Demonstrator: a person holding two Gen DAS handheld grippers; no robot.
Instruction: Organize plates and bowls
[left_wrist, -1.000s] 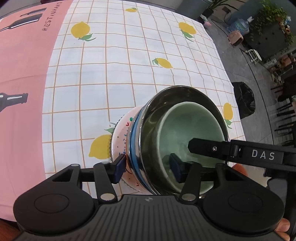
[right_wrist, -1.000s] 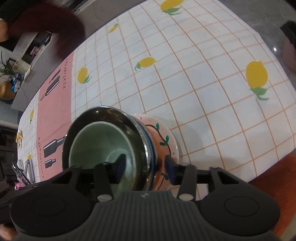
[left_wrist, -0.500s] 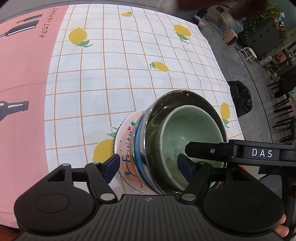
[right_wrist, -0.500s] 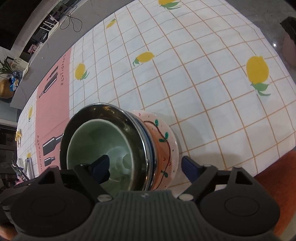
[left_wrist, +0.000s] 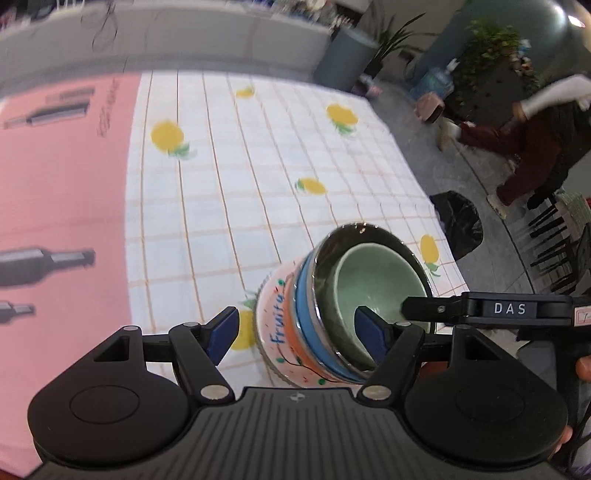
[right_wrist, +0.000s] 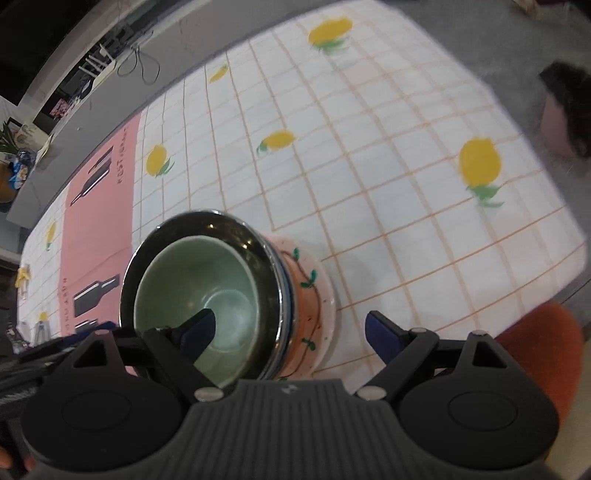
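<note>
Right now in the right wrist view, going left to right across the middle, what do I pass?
Pink tablecloth strip with bottles → green bowl → dark metal bowl's rim → painted plate → orange seat.

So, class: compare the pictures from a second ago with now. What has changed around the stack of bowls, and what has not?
Both grippers let go: the left gripper and right gripper spread their pads off the stack's rims and drew back. The green bowl stays nested in the steel bowl on the plate.
</note>
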